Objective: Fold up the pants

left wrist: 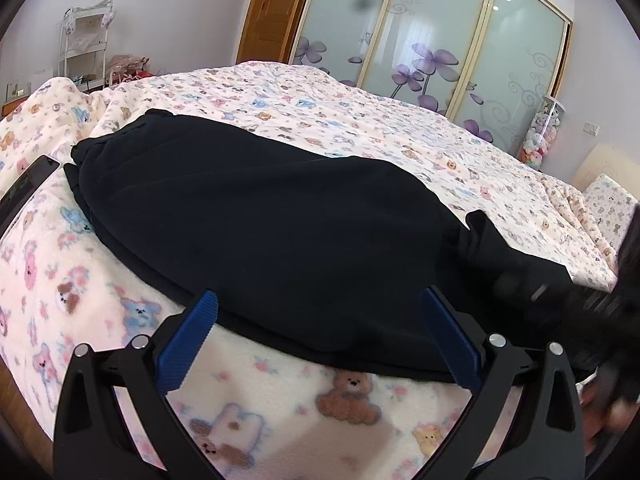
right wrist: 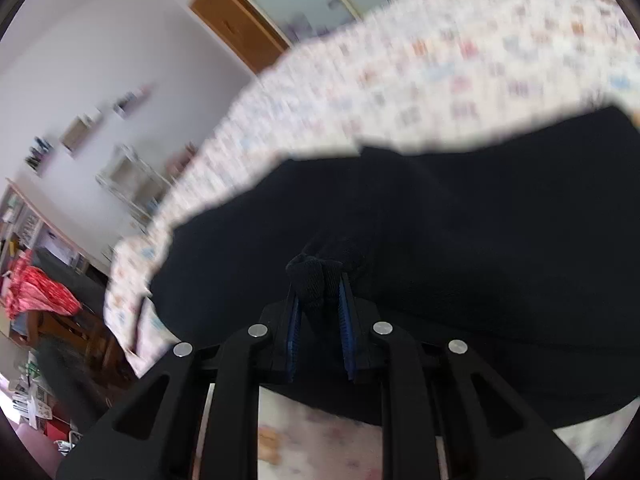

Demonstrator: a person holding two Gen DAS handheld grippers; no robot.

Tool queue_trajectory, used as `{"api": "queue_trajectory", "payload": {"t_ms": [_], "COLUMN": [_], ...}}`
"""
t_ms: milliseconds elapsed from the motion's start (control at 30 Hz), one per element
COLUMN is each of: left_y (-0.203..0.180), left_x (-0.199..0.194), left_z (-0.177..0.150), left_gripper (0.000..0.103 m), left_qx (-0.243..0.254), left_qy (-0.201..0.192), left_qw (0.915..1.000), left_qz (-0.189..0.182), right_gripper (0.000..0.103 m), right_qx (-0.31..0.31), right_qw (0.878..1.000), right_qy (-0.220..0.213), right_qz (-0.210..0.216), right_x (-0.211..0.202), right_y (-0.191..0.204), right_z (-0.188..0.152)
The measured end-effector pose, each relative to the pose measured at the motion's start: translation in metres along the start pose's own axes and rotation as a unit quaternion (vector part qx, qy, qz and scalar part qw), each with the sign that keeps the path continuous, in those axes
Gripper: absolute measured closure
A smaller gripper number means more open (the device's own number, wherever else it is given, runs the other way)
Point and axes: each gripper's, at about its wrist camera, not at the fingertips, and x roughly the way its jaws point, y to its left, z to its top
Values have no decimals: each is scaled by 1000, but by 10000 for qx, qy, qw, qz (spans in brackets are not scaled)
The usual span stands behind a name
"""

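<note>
**A:** Where are the pants?

**B:** The black pants (left wrist: 256, 216) lie stretched across a bed covered by a cream blanket (left wrist: 304, 412) printed with teddy bears and rabbits. They run from the upper left toward the lower right of the left wrist view.

**A:** What is the left gripper doing?

**B:** The left gripper (left wrist: 320, 312) sits at the near edge of the pants. Its blue-padded fingers (left wrist: 192, 336) stand wide apart, gripping nothing.

**A:** And the right one?

**B:** The right gripper (right wrist: 319, 280) has its fingers close together, clamped on a bunched fold of the black fabric. That view is blurred. In the left wrist view it shows as a dark smear at the right edge.

**A:** Anything else nearby?

**B:** A dark phone (left wrist: 28, 184) rests on the blanket, just beside the far left end of the pants. Behind the bed stand frosted wardrobe doors (left wrist: 436, 40) with purple flowers.
</note>
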Motion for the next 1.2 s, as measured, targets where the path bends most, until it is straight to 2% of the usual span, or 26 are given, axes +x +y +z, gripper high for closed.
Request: {"api": "queue_trajectory", "payload": {"t_ms": [100,200,233,300,333,367,433,500,533,567,600,667,700,733,800,900,933,1000,1067,1100,1167,1200], "left_y": [1,0,0,1,2,2,3,2,2,3,2,3,2,2,3,3,3,5,4,5,5,6], "left_x": [0,0,0,0,1,0,1,1,1,0,1,0,1,0,-1,0,1,1,1,0,0,0], "left_z": [0,-1,-1,0,0,0,0,0,0,0,0,0,0,-1,0,0,-1,0,0,-1,-1,-1], "left_gripper": [2,2,2,2,2,2,2,2,2,2,2,2,2,2,2,2,2,2,2,2,2,2], "left_qx": [-7,-2,0,-31,-49,-70,-89,-72,-69,-73,-81,-77,-76,-75,-106,-159,-179,-214,-221,-221,-220,-227], "left_qy": [6,29,19,-13,-22,-28,-15,-9,-15,-18,-10,11,22,24,9,35,50,43,41,44,55,56], "left_qw": [10000,10000,10000,10000,10000,10000,9999,9999,9999,9999,9999,9999,9999,9999,9999,9998,9997,9997,9997,9997,9997,9997], "left_qz": [-12,-27,-25,-37,-51,-64,-87,-83,-85,-89,-96,-108,-118,-123,-134,-142,-147,-143,-126,-126,-121,-97], "right_gripper": [84,80,70,37,34,33,33,33,33,33,33,33,33,33,28,28,28,28,27,24,24,24], "right_qx": [-81,-685,-819,-766,-677,-541,-259,199,405,599,802,956,555,37,-406,-206,0,261,404,407,-208,-262], "right_qw": [9999,9966,9955,9963,9970,9972,9967,9945,9936,9931,9931,9926,9962,9988,9969,9960,9950,9940,9922,9899,9941,9944], "right_qy": [91,280,364,360,202,-114,-554,-872,-901,-851,-606,178,354,330,522,351,136,-159,165,617,599,555], "right_qz": [-101,-353,-314,123,329,494,536,549,541,541,604,734,572,348,434,796,990,1054,1169,1208,875,865], "right_x": [7,6,5,-5,-13,-24,-37,-43,-43,-39,-28,2,11,12,12,-3,-11,-18,-7,8,10,7], "right_y": [-3,10,13,17,17,15,7,-10,-18,-26,-34,-40,-29,-15,4,1,-4,-12,-15,-13,0,1], "right_z": [-8,-9,-9,-9,-7,-1,9,21,26,29,30,21,11,4,-7,-2,3,10,8,1,-8,-9]}}
